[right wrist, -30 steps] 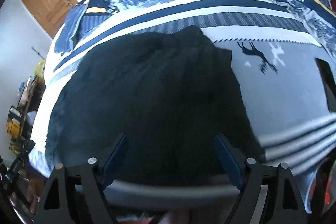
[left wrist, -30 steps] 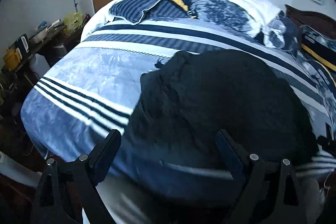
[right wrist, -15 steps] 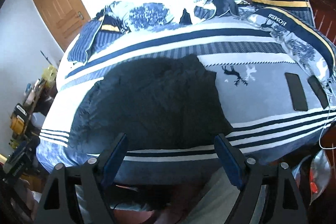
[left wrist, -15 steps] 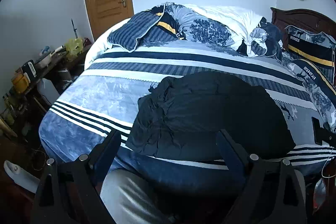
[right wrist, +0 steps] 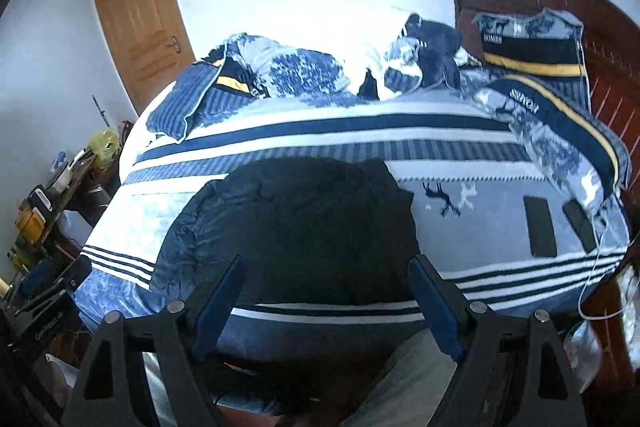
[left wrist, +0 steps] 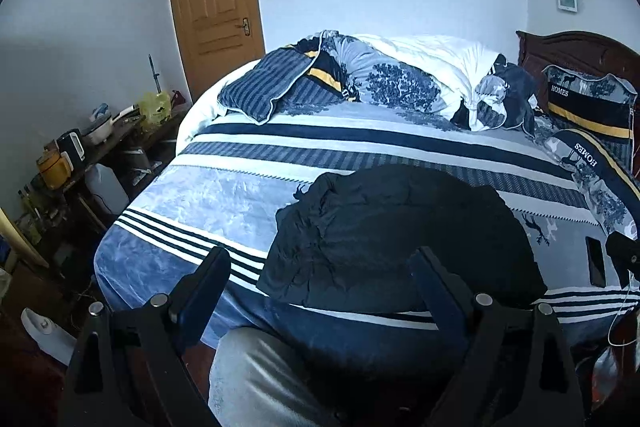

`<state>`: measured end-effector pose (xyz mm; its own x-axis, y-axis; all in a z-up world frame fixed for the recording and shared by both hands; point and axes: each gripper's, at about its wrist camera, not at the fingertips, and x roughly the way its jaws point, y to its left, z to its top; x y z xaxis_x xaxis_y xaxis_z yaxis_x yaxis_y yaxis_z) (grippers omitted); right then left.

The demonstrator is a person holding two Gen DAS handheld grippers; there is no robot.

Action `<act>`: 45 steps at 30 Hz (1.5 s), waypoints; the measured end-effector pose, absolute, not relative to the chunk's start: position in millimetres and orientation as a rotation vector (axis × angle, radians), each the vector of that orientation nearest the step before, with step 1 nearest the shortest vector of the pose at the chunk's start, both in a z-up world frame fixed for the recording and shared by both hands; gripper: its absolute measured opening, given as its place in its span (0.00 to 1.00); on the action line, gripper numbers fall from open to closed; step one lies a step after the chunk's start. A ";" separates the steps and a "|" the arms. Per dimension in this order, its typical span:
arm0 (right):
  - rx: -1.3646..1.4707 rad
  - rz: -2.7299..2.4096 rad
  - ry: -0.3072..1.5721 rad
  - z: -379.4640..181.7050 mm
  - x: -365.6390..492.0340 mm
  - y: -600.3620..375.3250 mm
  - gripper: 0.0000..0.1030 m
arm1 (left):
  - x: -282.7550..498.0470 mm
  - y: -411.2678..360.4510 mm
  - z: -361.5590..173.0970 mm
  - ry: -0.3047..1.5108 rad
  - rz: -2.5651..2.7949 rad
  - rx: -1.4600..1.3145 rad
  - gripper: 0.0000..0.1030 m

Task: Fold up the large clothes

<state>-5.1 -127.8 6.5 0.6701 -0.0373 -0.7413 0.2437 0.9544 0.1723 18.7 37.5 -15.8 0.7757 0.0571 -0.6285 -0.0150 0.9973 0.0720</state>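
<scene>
On the bed point(left wrist: 248, 195), near its front edge, a black garment point(left wrist: 400, 239) is lying in a rounded, puffy heap, well apart from the pillows point(left wrist: 584, 107) and the crumpled quilt point(left wrist: 400, 75) at the far side. It is looking gathered into a compact bundle, so at least one fold seems done; the left edge is showing wrinkles and loose layers, so tidying or a last fold may be left. That is a judgement only, since no sleeves or collar are showing clearly. Its long axis is running across the bed, side to side in both views, parallel to the striped front edge; which end is the top I cannot tell.

The left claw point(left wrist: 320, 291) is hanging above the front edge with jaws standing wide and nothing between them. The right claw point(right wrist: 328, 291) is doing likewise, wide open and empty, clear of the cloth. Two dark phones point(right wrist: 540, 227) are lying to the right of the garment.
</scene>
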 end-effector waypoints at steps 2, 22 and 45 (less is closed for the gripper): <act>0.266 -0.158 0.814 11.0 -8.0 -126.1 0.83 | 16.4 37.0 -13.2 0.677 0.036 0.061 0.89; 0.271 -0.129 0.811 13.7 -17.9 -121.8 0.83 | 5.0 34.1 -6.8 0.685 0.025 0.055 0.89; 0.272 -0.133 0.854 -1.1 -12.3 -128.6 0.83 | 9.9 13.0 -21.7 0.746 -0.033 0.106 0.89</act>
<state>-12.3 -128.6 -1.1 0.6511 -0.0068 -0.7590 0.2240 0.9571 0.1836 9.9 13.0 -21.7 0.7344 0.0079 -0.6787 0.0672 0.9942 0.0842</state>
